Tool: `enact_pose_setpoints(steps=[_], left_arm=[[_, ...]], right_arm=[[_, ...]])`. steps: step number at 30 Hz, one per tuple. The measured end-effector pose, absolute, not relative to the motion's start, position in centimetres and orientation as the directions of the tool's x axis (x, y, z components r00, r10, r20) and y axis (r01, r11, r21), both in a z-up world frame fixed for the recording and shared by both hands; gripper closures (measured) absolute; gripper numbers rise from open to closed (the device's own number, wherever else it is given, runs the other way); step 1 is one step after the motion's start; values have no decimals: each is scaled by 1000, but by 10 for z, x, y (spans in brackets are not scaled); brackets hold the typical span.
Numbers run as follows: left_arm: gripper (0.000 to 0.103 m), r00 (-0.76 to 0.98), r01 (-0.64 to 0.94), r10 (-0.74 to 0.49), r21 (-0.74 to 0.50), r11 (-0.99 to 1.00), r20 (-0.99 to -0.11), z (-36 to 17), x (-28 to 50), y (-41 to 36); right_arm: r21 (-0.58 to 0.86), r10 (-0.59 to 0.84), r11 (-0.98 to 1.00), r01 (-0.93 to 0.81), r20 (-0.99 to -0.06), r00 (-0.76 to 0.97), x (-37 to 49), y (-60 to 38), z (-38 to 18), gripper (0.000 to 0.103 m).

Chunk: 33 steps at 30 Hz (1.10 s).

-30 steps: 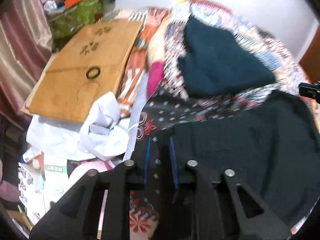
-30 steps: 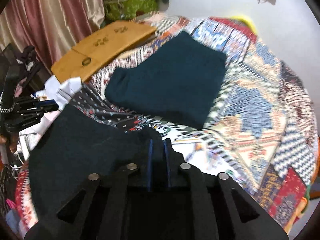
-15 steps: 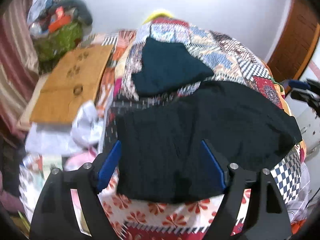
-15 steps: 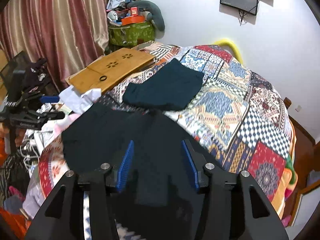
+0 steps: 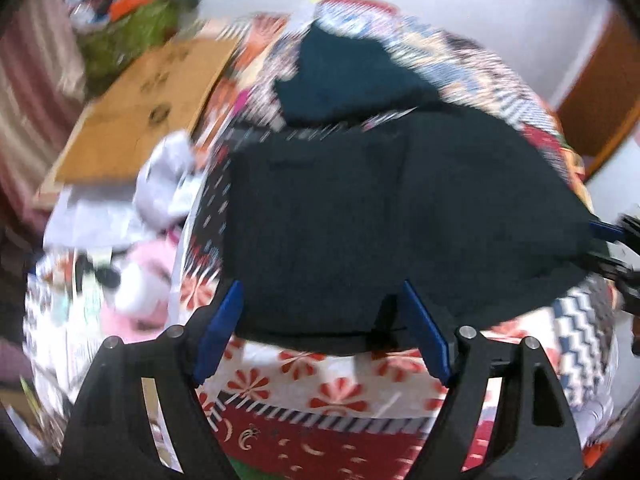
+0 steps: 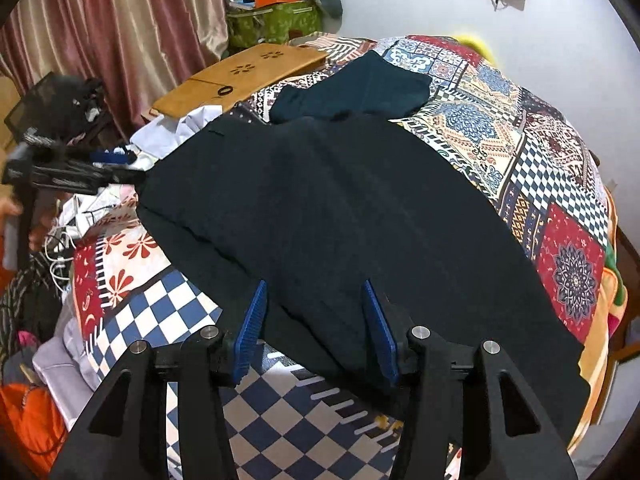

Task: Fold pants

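Dark pants (image 6: 340,216) lie spread flat across the patterned bedspread (image 6: 500,148); in the blurred left wrist view they (image 5: 380,216) fill the middle. My left gripper (image 5: 320,292) is open and empty over the pants' near edge; it also shows in the right wrist view (image 6: 112,158) at the pants' left corner. My right gripper (image 6: 314,288) is open and empty over the pants' near edge; it shows in the left wrist view (image 5: 608,232) at the far right.
A folded dark teal garment (image 6: 356,88) lies on the bed behind the pants. A wooden lap table (image 6: 236,76) sits at the back left with white cloth (image 6: 180,128) beside it. Curtains, a green bag (image 6: 276,20) and clutter stand left; a wall behind.
Both grippers were shut on the pants one second ago, then opened and let them go. Both have pulled back toward the bed's near edge, and the pants now lie flat.
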State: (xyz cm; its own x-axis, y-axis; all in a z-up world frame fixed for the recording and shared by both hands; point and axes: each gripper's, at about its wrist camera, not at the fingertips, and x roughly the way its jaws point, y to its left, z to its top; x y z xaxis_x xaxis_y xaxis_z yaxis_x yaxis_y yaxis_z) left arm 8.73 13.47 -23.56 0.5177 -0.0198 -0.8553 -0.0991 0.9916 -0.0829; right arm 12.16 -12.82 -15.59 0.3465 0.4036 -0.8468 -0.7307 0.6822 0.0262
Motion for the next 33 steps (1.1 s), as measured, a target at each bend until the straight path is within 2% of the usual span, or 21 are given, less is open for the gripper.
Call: enact_pose_setpoints(steps=[5,8,10,12,14,15,17,19,23,27,31,33], left_arm=[[23,533,68,-128,-108,992,-836,-221,91,89],[23,495,155,-152,-85,984,-855,-233,98,62],[23,463,193,-140,-54,980,-875,-245,107,50],[24,483,201,-123,-26,979,-867,-249,108,42],[47,484,206,-142,-45,978,-863,-247,112,40],[52,477,205,-163,-71,976,-863,-245,114,41],[68,495,210,-165,-66,975,-853,-239,114,43],[75,517,211,-138,-31,977,-844,-233,110,42],[78,538,196,-139,-37,980,-831,-223,102,51],[79,502,174,-196,-124,977,-842,-230,98,66],[74,456,151,-242,-193,969,-857,-245,96,68],[71,458,148,-237,-190,971,-857,-242,93,69]], right_arm=[[14,399,662,-750,-853,337,122,-115,-163,57],[32,420,655,-755,-846,329,122,-111,-167,56],[49,434,652,-756,-842,320,123,-111,-168,59],[72,455,655,-752,-833,316,123,-112,-168,78],[103,472,658,-746,-828,302,124,-112,-168,87],[106,478,658,-745,-824,304,123,-111,-166,91],[102,486,653,-750,-816,312,120,-110,-161,93],[100,501,641,-761,-805,316,116,-110,-154,95],[113,530,615,-781,-792,302,108,-108,-144,96],[134,532,601,-788,-802,270,104,-101,-155,96],[156,524,625,-765,-810,262,104,-102,-167,94],[178,528,634,-752,-810,254,106,-106,-164,87]])
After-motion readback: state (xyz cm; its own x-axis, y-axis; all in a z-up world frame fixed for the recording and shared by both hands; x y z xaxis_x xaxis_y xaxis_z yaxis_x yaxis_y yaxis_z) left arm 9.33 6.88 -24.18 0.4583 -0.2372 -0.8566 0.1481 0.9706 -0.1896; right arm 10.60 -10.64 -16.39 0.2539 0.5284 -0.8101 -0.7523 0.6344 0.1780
